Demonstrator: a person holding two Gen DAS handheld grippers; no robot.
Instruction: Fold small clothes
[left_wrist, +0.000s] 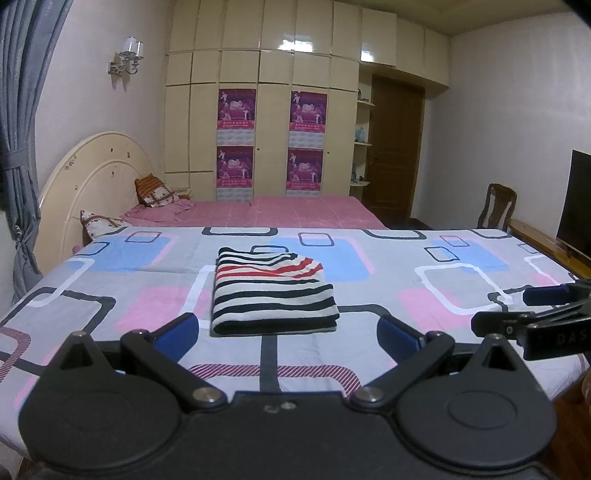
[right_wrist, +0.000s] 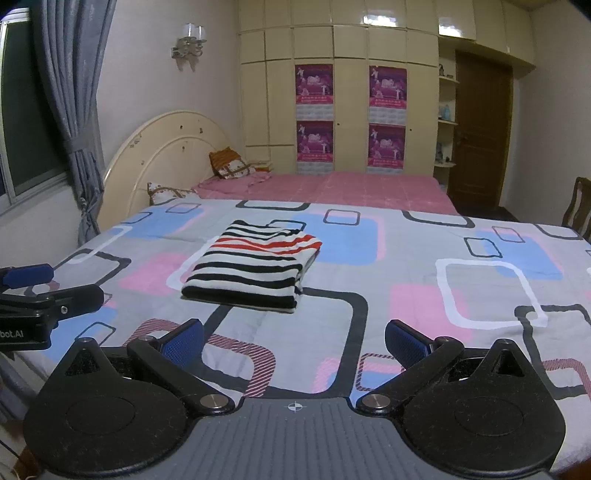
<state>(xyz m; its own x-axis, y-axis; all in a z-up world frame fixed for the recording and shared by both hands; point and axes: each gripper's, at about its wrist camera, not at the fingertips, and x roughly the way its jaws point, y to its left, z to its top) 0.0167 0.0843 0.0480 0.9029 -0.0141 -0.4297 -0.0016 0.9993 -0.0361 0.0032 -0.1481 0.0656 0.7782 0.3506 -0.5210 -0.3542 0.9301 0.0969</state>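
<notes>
A small striped garment (left_wrist: 273, 291), white with black and red bands, lies folded into a neat rectangle on the patterned cloth-covered table (left_wrist: 369, 302). In the right wrist view the same striped garment (right_wrist: 255, 264) sits ahead and to the left. My left gripper (left_wrist: 288, 338) is open, hovering just short of the garment's near edge, nothing between its blue pads. My right gripper (right_wrist: 293, 341) is open too, empty, above the cloth (right_wrist: 406, 280) and back from the garment. Each gripper shows at the edge of the other's view: the right gripper (left_wrist: 535, 310), the left gripper (right_wrist: 40, 291).
Behind the table stands a bed with a pink sheet (left_wrist: 280, 210), pillows (left_wrist: 155, 190) and a cream headboard (left_wrist: 88, 184). A cream wardrobe (left_wrist: 266, 122) with purple posters, a brown door (left_wrist: 395, 147), a wooden chair (left_wrist: 496, 206), a dark screen (left_wrist: 576, 203) and grey curtains (left_wrist: 22, 129) surround it.
</notes>
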